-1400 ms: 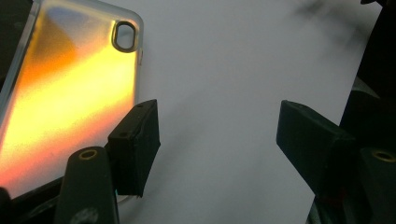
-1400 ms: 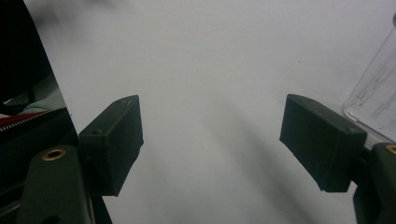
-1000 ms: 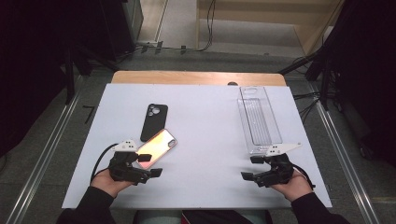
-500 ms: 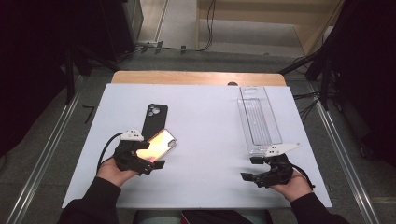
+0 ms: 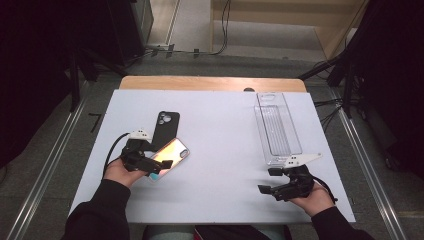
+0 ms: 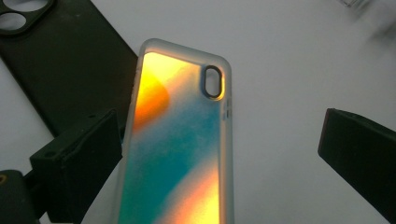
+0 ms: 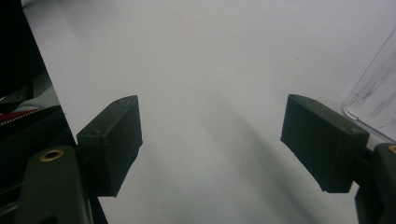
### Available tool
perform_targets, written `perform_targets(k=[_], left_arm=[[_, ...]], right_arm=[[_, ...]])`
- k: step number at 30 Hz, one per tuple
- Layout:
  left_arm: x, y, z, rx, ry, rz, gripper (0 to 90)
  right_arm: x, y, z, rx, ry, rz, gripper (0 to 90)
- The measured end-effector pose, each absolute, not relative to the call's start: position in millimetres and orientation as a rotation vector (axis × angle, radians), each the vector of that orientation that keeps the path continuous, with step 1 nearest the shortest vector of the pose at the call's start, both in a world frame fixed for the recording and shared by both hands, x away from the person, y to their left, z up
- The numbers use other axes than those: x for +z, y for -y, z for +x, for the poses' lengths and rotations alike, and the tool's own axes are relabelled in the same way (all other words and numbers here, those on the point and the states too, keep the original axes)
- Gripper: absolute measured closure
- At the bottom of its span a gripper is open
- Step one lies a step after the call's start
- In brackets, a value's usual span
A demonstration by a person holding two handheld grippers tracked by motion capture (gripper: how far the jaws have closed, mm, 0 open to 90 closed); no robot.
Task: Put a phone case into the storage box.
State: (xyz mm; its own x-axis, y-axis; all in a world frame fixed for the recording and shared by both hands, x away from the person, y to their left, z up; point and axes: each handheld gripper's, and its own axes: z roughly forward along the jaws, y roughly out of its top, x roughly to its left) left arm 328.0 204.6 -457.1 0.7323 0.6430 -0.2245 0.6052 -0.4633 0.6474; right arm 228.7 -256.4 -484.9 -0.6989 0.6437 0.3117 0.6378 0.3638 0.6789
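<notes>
**Left tool wide open over the iridescent case**

The left tool point(image 6: 219, 154) has just opened wide; the iridescent phone case point(image 6: 180, 144) lies flat between its jaws, its left edge beside one jaw, unpinched. A black phone case point(image 5: 165, 128) touches its far-left side. Bare desk point(image 5: 225, 150) spreads to its right. The right tool point(image 7: 210, 144) stands open, empty.

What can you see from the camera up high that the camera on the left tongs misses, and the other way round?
The high view alone takes in the clear plastic tray, the right tongs and both of the person's hands. The left gripper view alone brings out the iridescent phone case's oval camera cutout and its orange and teal sheen, lying between wide-open jaws that have just been opening. Both show that case, the black phone case beside it and the white table.
</notes>
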Motion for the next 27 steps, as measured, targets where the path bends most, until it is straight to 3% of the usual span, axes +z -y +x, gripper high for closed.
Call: perform_targets(k=[27], left_arm=[[-480,-213,330,0.053,-0.993,2.297,3.4]], right_arm=[[-485,256,228,1.276,-2.592,1.214,18.7]])
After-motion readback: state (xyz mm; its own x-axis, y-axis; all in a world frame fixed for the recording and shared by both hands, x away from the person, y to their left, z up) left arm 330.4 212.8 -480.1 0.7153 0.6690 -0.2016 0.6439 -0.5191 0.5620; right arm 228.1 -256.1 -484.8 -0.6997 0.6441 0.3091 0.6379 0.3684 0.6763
